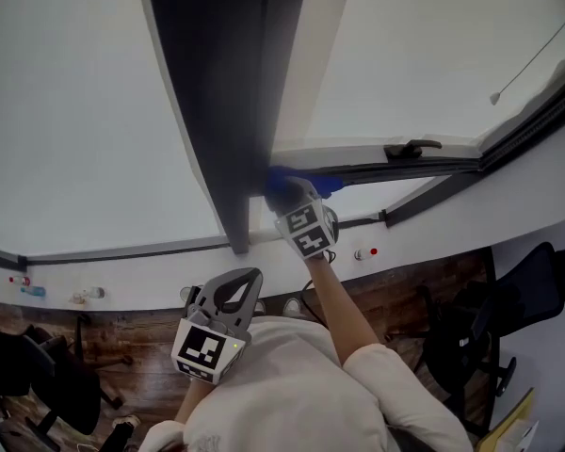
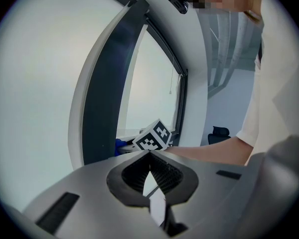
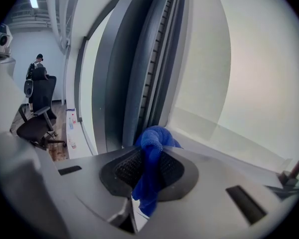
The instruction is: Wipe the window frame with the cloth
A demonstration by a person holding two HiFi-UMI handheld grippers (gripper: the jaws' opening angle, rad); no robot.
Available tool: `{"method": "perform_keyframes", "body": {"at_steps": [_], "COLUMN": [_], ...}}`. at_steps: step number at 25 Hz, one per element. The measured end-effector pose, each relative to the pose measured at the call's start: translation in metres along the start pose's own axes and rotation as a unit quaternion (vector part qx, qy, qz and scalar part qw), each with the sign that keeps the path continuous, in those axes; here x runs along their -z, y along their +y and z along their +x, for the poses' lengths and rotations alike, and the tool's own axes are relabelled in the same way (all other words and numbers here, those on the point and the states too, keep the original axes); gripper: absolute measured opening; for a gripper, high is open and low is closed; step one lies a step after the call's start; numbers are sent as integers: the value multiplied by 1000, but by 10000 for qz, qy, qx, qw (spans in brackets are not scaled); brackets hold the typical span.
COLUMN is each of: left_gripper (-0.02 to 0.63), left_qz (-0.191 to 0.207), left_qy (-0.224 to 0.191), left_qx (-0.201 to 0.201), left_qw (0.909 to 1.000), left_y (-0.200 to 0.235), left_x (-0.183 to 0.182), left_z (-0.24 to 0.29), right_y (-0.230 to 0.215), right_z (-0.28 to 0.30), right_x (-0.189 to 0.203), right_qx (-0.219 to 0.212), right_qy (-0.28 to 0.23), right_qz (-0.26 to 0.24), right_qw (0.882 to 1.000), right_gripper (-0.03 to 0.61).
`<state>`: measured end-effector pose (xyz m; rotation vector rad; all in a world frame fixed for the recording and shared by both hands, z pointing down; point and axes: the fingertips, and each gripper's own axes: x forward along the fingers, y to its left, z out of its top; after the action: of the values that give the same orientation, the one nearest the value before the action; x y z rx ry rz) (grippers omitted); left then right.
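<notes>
The dark window frame (image 1: 221,92) runs down the middle of the head view to a white sill (image 1: 122,281). My right gripper (image 1: 287,194) is shut on a blue cloth (image 1: 313,183) and presses it into the corner where the upright meets the lower sash rail. In the right gripper view the blue cloth (image 3: 152,138) bulges out between the jaws of the right gripper (image 3: 150,156), against the window frame (image 3: 139,73). My left gripper (image 1: 252,276) hangs back near the person's chest, shut on nothing. The left gripper (image 2: 149,156) points at the window frame (image 2: 107,98).
A black window handle (image 1: 412,148) sits on the sash rail right of the cloth. Small items lie on the sill, including a red one (image 1: 373,250) and little bottles (image 1: 33,291). Black office chairs (image 1: 537,290) (image 1: 38,365) stand on the wooden floor below.
</notes>
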<state>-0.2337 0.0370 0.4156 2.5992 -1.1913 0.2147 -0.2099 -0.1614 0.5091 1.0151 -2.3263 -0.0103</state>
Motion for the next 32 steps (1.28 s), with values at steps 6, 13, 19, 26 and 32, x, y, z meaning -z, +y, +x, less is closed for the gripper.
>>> {"method": "perform_keyframes", "body": {"at_steps": [6,13,19,26,32], "left_gripper": [9,9,9,9,9], "left_qz": [97,142,131,129,139], "left_qy": [-36,-8,-7,20,50], "left_qx": [137,186,163,226,324], "left_qw": [9999,9997,9998,9997,9994], "left_y": [-8,-19,-25,-32,-39], "left_x": [-9,-13,-16,-17,-18], "left_z": [6,15,21,32,43], "right_y": [-7,-24,-36,-50,-65], "right_z": [-2,-9,-15,-22,-28], "right_x": [4,10,16,24,33], "right_qx": [142,237,260,303,394], "right_qy": [-65,-75,-114,-124,-109], "right_qz": [-16,127,211,253,319], "right_qw": [9999,9996,9994,9991,9987], "right_gripper": [58,58,58,58,58]}}
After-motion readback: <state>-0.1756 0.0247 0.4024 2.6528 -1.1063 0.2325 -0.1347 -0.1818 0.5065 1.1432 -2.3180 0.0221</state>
